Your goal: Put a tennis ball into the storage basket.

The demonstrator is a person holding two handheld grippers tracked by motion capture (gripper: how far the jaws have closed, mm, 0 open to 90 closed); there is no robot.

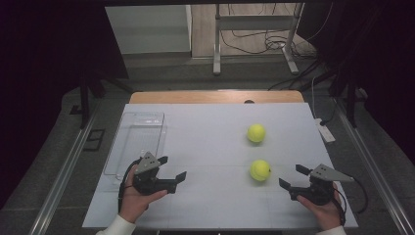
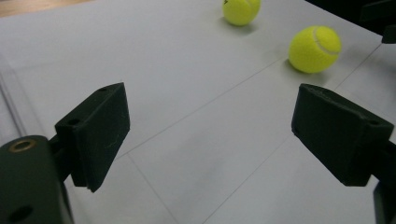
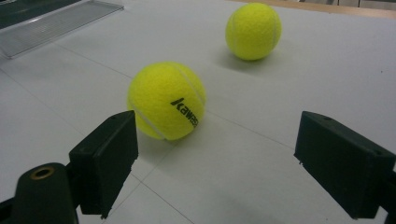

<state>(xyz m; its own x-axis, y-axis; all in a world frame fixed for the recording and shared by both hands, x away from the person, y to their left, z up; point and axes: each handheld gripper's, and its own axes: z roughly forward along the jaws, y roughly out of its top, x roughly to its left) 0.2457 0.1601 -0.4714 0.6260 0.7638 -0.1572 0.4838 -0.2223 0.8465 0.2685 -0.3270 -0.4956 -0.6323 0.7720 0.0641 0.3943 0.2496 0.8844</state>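
Note:
Two yellow tennis balls lie on the white table top: a near ball and a far ball. My left gripper is held at the front left, open, with nothing between its jaws, pointing right toward the balls. At the front right my right gripper is open and empty, its jaws a short way right of the near ball and apart from it.
A clear plastic tray lies along the table's left side, just beyond my left hand. A strip of wood edges the far side of the table. A metal stand and cables are on the floor beyond.

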